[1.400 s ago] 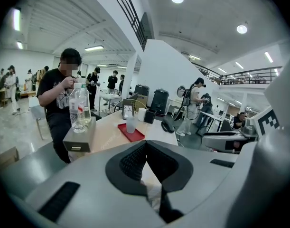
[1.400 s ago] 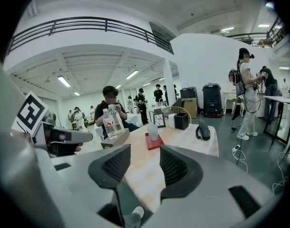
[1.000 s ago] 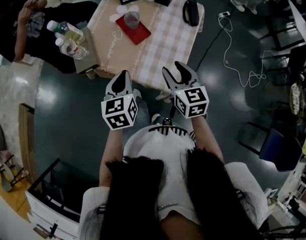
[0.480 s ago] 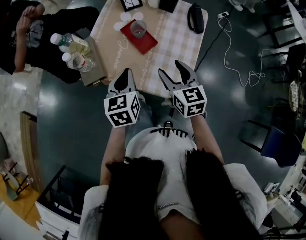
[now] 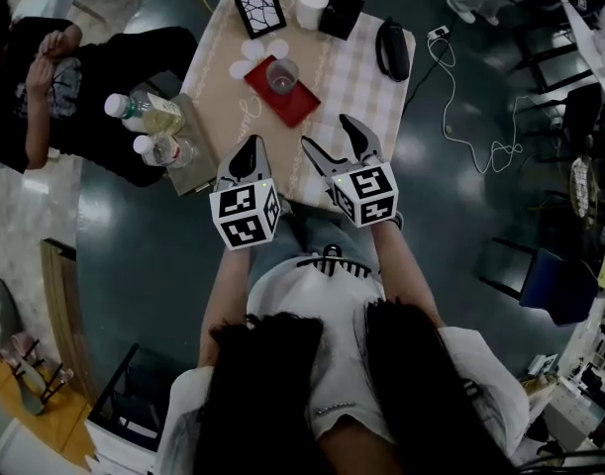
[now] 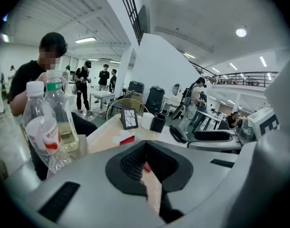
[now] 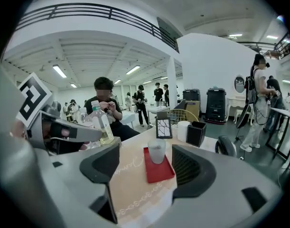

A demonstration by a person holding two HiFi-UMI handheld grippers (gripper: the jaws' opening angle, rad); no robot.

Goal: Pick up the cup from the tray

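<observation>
Cup stands upright on the far end of the red tray. It is pale and frosted, and I cannot tell if anything is in it. The tray lies flat on the tabletop, which has a checked cloth.

Behind the tray stand a picture frame, a white tube and a black box. What the box holds is hidden. Two bottles stand on a low stand by the left side of the tabletop. One has yellow drink in it; the other looks clear. A person in black sits beside them.

Both arms reach out side by side over the near edge of the tabletop. They point at the tray and tip a little down.

The left gripper has its fingers pressed together with nothing in them. The right gripper has its fingers spread; they have just been opening. Nothing is held between them. The cup shows through the gap, but it is well apart from them.
</observation>
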